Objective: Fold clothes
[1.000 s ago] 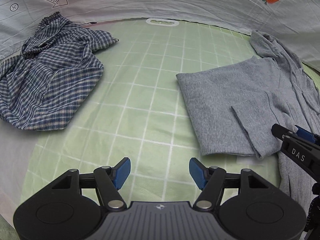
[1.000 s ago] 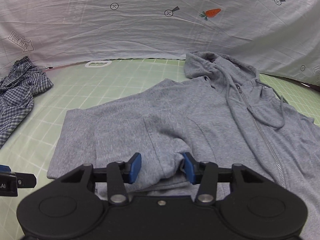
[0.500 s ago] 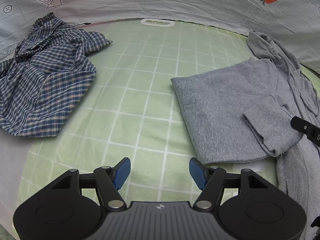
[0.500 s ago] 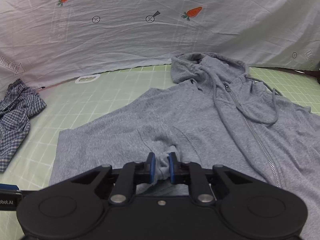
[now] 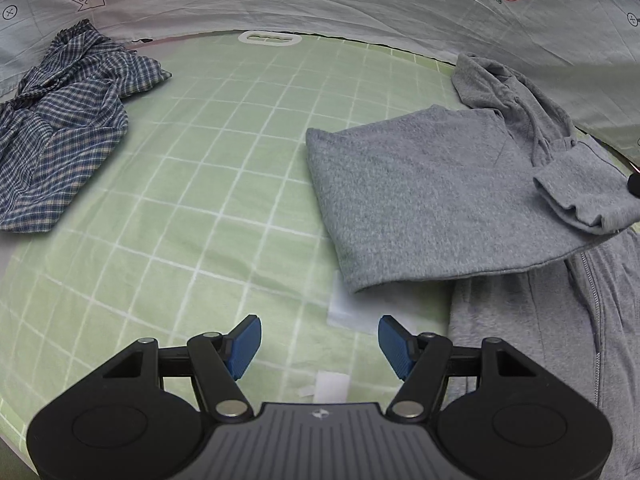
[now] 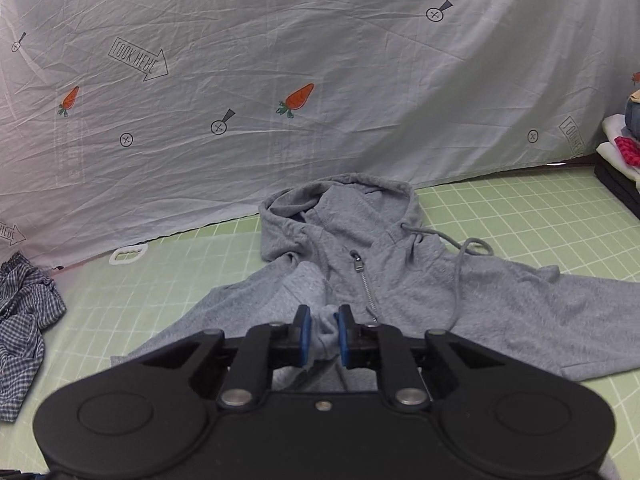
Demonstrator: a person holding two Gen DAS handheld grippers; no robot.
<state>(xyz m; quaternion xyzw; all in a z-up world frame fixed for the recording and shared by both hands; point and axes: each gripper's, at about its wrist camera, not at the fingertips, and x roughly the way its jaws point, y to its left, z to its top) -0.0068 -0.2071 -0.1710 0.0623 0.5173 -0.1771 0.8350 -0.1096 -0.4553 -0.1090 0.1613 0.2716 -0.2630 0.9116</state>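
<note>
A grey zip hoodie (image 5: 420, 196) lies on the green grid mat (image 5: 208, 184), its left side folded over the body. It also shows in the right wrist view (image 6: 400, 280), hood towards the backdrop. My right gripper (image 6: 322, 334) is shut on the hoodie's sleeve cuff (image 5: 584, 200) and holds it lifted over the chest. My left gripper (image 5: 320, 344) is open and empty, low over the mat in front of the hoodie's bottom hem.
A crumpled blue plaid shirt (image 5: 60, 128) lies at the mat's left, also in the right wrist view (image 6: 24, 320). A white carrot-print sheet (image 6: 280, 80) hangs behind. A stack of folded clothes (image 6: 624, 140) sits at the far right. White tape patches (image 5: 340, 308) mark the mat.
My right gripper closed on the sleeve cuff and lifted it up and across towards the hoodie's chest. My left gripper stayed open and shifted slightly.
</note>
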